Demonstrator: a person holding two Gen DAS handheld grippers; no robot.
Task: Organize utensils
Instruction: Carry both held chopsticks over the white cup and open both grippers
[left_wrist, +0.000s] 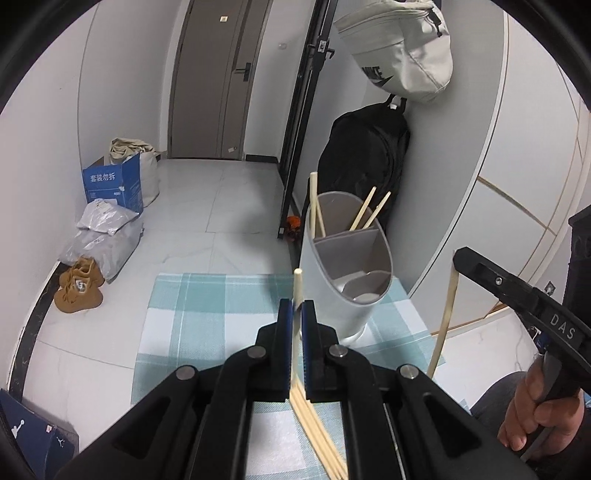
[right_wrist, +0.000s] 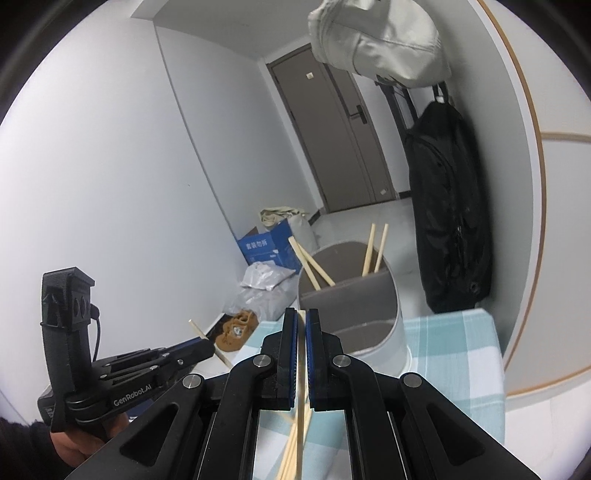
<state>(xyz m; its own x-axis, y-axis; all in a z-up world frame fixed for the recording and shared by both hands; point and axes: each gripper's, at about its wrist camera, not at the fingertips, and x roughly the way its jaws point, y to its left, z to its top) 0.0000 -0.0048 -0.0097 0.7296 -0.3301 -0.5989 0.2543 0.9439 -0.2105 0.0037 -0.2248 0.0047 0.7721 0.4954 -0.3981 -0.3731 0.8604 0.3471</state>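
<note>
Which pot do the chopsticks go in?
Find the blue-and-white checked cloth on the floor. At its far edge, before the hanging black backpack, stands a tall white oval plastic holder with a grey lining. It alone has a divider making two sections, with wooden chopsticks poking from the back one.

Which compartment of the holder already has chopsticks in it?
The far compartment of the holder, behind the divider: four chopsticks stand in it. The two nearer compartments show only bare bottoms.
</note>
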